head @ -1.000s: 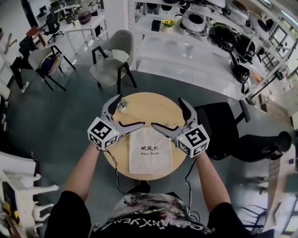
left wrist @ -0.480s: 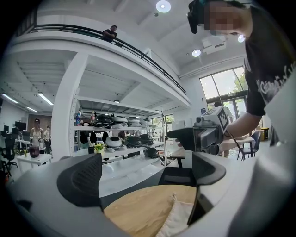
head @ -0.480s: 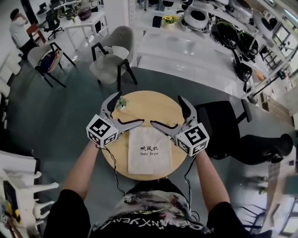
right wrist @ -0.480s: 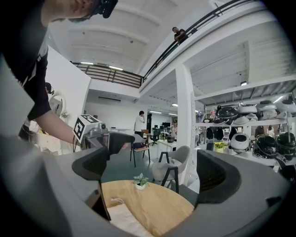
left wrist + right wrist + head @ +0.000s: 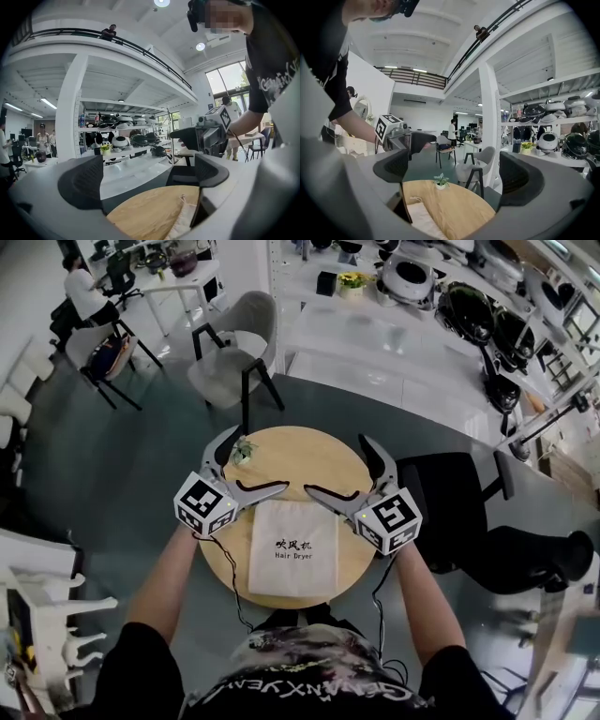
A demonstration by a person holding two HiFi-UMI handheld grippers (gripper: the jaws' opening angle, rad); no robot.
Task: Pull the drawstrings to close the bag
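Left gripper [image 5: 260,460], right gripper [image 5: 336,465]: both wide open, empty, bag [image 5: 295,549] mouth just below (drawstrings [image 5: 415,199] barely visible). Risk: they probably pinch cloth instead.

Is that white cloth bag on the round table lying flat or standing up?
Lying flat: the bag is spread out on the wooden table, printed side facing up.

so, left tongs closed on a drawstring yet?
No, the left tongs stand wide open, with only the table and a corner of the bag seen between them.
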